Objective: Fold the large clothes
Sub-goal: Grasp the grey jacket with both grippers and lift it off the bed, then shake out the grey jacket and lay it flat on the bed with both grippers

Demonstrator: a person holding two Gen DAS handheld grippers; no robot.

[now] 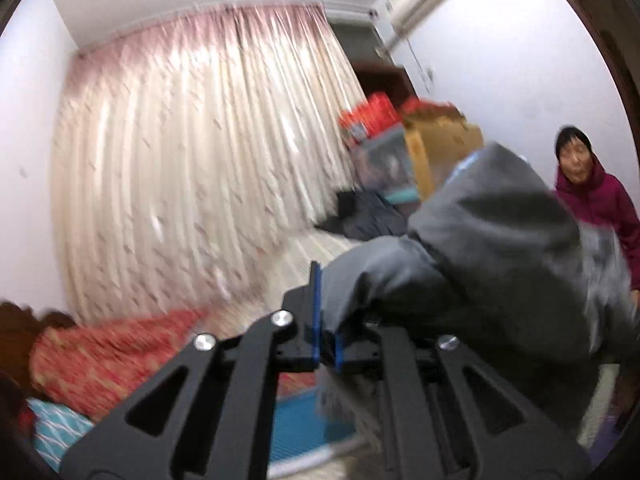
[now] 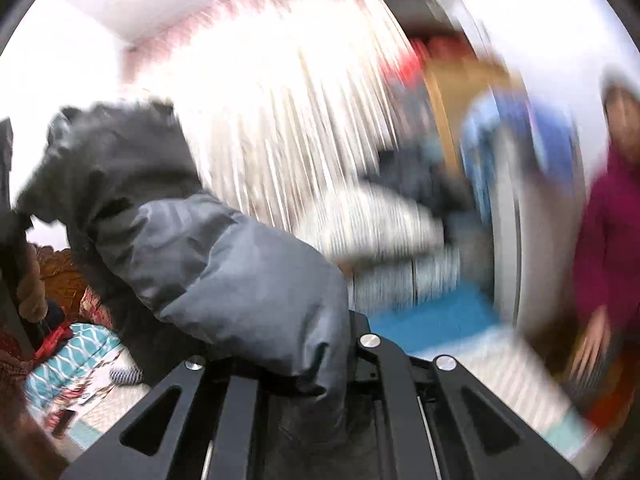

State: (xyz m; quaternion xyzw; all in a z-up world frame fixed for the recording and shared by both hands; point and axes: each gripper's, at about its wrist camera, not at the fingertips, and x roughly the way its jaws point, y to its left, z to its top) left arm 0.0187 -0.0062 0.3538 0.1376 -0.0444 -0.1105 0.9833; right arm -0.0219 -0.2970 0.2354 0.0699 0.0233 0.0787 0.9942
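A grey padded jacket (image 1: pixel 492 248) hangs in the air between my two grippers, above the bed. In the left wrist view my left gripper (image 1: pixel 326 328) has its blue pads (image 1: pixel 316 312) shut on a bunched edge of the jacket, which stretches up and away to the right. In the right wrist view the jacket (image 2: pixel 224 272) drapes over my right gripper (image 2: pixel 336 360) and hides its fingertips. The cloth is gathered between the jaws and runs up to the left. Both views are motion-blurred.
A pale pleated curtain (image 1: pixel 200 160) fills the far wall behind a striped bed (image 1: pixel 312 252). A red patterned quilt (image 1: pixel 112 356) and teal pillow (image 1: pixel 56 428) lie at left. Dark clothes (image 1: pixel 368 212) and boxes (image 1: pixel 440 140) sit at the back. A person in a magenta hoodie (image 1: pixel 600 208) stands at right.
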